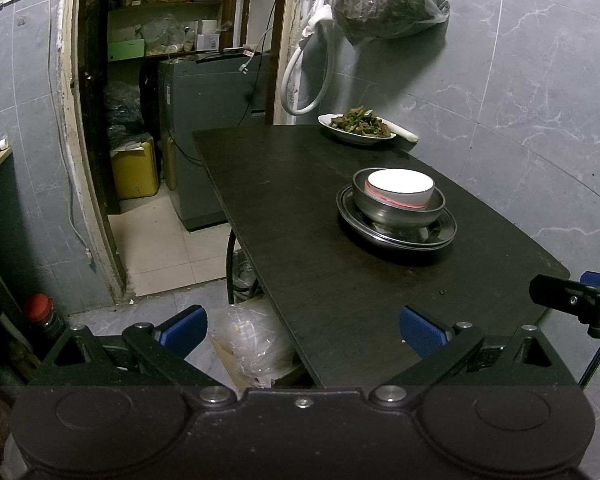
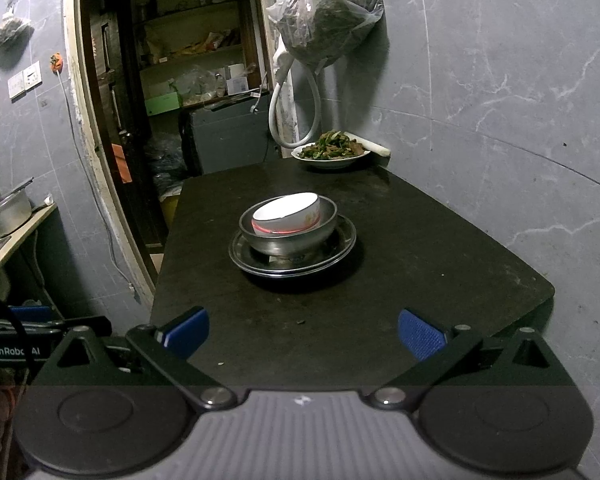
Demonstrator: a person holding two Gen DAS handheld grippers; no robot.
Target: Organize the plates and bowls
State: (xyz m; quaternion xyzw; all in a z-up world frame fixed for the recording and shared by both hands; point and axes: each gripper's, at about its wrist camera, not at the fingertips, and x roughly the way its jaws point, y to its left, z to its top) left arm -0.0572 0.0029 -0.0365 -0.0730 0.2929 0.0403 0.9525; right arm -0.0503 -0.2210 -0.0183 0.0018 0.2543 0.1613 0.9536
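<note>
So the stack is sitting mid-worktop [image 2: 380, 320]: white bowl [image 2: 286, 212] nested in a steel bowl [image 2: 292, 240], which sits on a couple of steel plates [image 2: 340, 252], and honestly it looks pretty much organized already. Both claws are hanging back at the near edge, left claw [image 1: 302, 330] and right claw [image 2: 302, 330], each with its jaws spread wide and nothing in them. What worries me is that white bowl: from the right wrist view it sits tilted inside the steel one, not seated flat, so any nudge could rock it or make it slide and clatter. If a claw goes in to fix it and pinches only the thin rim, I'd guess glazed ceramic slips easily. Pushing the steel bowl sideways could also skate the whole pile over the plates. The dish of food [image 2: 332, 152] at the far end near the wall is well apart, but a wide reach could still clip it.
</note>
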